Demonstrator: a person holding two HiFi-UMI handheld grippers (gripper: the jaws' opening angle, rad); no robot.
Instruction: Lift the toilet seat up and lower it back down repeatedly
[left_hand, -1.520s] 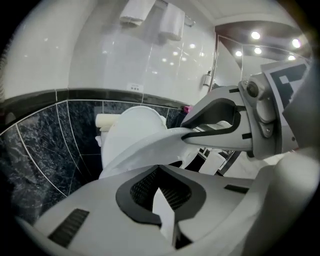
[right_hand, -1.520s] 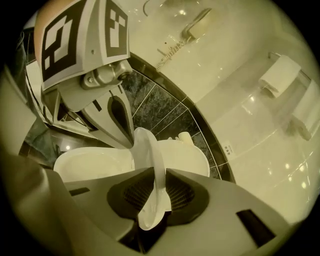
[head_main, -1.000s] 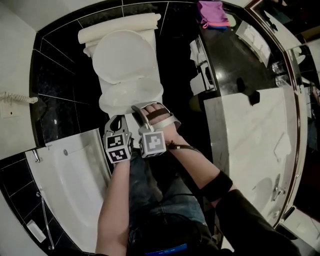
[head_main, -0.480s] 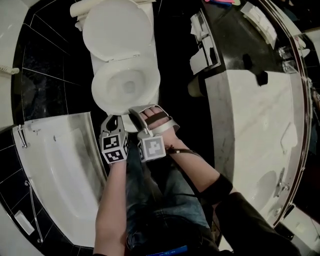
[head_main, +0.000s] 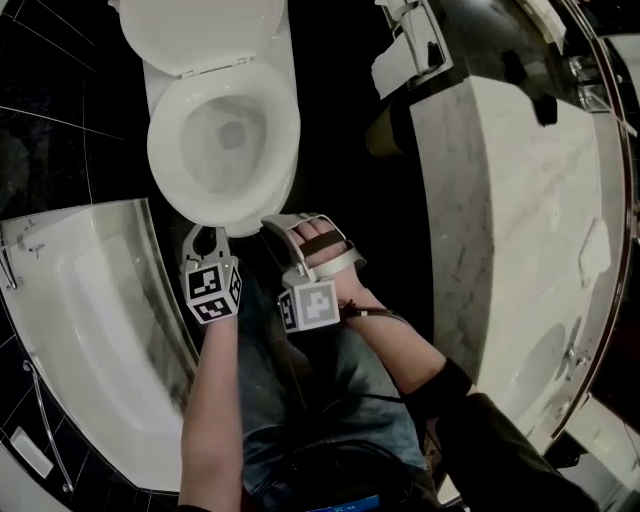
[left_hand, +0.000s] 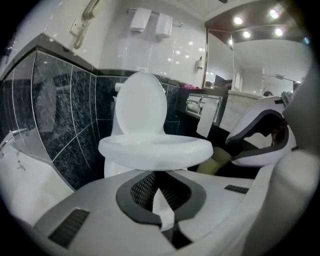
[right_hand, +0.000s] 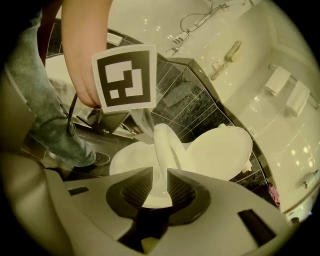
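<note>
Toilet seat (head_main: 225, 210): front edge sits between the jaws of the right gripper (head_main: 272, 222), which are clamped on it. In the right gripper view the seat (right_hand: 162, 150) runs edge-on up from the gripper (right_hand: 160, 185), apart from the bowl (right_hand: 125, 160) on one side and from the lid (right_hand: 220, 147) on the other, so it is partly raised. The head view does not show how far. Lid (head_main: 200, 30) stands open at the back. Left gripper (head_main: 208, 235) hangs just in front of the bowl's front rim, beside the right gripper; its view shows the jaws (left_hand: 165, 220) together at the tips with nothing between them, the seat (left_hand: 155, 147) above and beyond. Edges: bathtub (head_main: 80, 300) rim curves close along the toilet's left side, with only a narrow dark gap there. On the right, a wider strip of black floor (head_main: 340, 130) separates the bowl from the marble counter (head_main: 500, 250), whose straight edge runs alongside. A paper holder (head_main: 410, 50) sits at the counter's far end. The person's legs (head_main: 300, 400) fill the space behind both grippers.
</note>
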